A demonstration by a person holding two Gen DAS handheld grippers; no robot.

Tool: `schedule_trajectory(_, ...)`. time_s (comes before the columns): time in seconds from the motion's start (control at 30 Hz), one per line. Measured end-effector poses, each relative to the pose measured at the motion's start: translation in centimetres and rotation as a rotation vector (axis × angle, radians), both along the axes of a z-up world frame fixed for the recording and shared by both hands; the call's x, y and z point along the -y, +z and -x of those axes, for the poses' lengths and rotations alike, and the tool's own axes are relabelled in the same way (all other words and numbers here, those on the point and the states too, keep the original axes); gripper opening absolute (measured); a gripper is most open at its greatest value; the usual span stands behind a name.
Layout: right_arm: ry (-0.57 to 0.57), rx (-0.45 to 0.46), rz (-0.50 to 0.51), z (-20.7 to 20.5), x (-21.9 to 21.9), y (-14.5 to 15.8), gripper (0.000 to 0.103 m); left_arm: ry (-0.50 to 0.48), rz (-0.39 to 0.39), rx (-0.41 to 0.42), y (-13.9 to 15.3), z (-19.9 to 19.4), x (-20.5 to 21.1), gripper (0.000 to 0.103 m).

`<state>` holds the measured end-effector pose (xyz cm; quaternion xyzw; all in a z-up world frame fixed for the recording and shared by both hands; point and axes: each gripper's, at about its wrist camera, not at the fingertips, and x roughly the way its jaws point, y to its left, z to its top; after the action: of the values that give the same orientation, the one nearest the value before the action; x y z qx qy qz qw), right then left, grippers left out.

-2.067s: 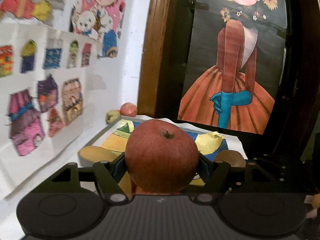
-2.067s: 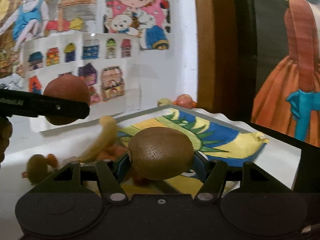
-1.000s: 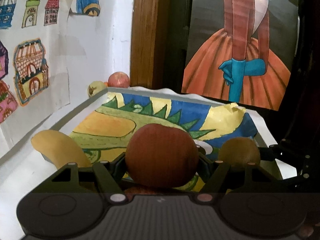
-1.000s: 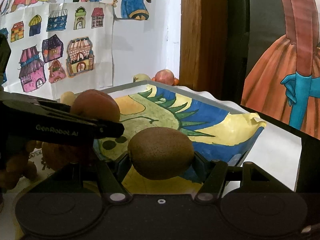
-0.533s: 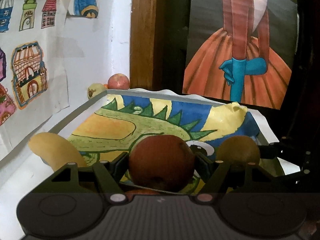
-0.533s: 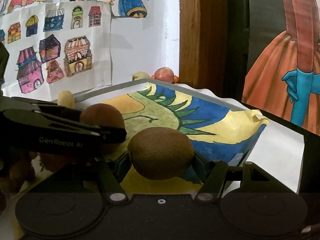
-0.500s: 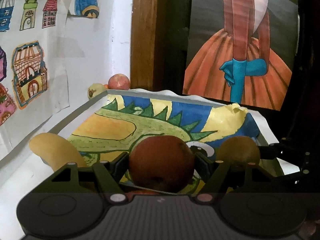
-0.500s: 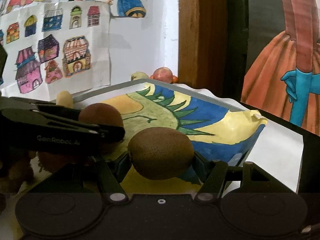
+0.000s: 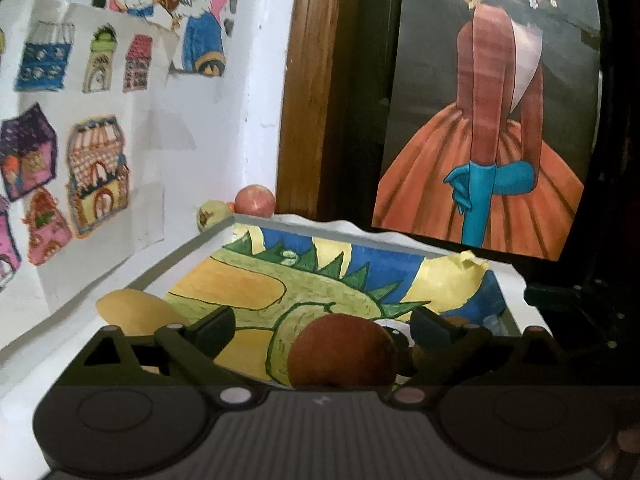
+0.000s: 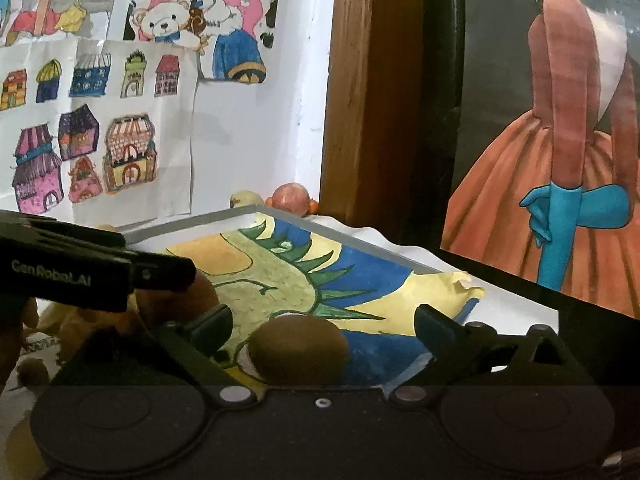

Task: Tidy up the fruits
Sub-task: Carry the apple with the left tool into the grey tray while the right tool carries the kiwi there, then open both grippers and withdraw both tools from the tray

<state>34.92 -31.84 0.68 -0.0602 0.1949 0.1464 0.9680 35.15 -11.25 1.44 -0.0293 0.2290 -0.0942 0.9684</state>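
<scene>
Left wrist view: apple [image 9: 342, 350] sits on the tray [image 9: 256, 222] liner between the spread fingers of the left gripper [image 9: 322, 326], nearer the right one; right gripper [image 10: 322, 326] likewise apart around the kiwi [image 10: 298, 350], long axis crosswise, banana [image 9: 134, 312] left

This looks like a room in a home, a child's corner perhaps. Hand-coloured drawings of little houses [image 10: 84, 152] and a cartoon child hugging a teddy bear [image 10: 192, 20] are stuck to the white plaster wall [image 9: 224, 128], beside a brown wooden door frame [image 9: 308, 92]. A large picture of a figure in an orange dress [image 9: 488, 128] hangs on the dark surface next to it, and a painted paper sheet [image 9: 280, 280] lines a shallow tray [image 10: 192, 222], with loose fruit [image 9: 255, 200] tucked in the corner behind.
</scene>
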Motion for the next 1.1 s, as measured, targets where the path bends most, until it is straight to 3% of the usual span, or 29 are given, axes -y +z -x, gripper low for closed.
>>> schedule_trajectory(0.13,-0.019,0.041,-0.01,2.7,-0.1,1.2,0.102,0.016,0.018,0.03,1.3,2.0,-0.6,0.103)
schedule_trajectory(0.63,-0.061,0.251,-0.045,15.4,-2.2,7.4,0.102,0.053,0.086,0.166,6.2,13.4,-4.6,0.103)
schedule_trajectory(1.1,-0.039,0.275,-0.1,23.7,-5.2,8.4,0.102,0.123,0.089,0.18,6.4,21.6,-9.1,0.103)
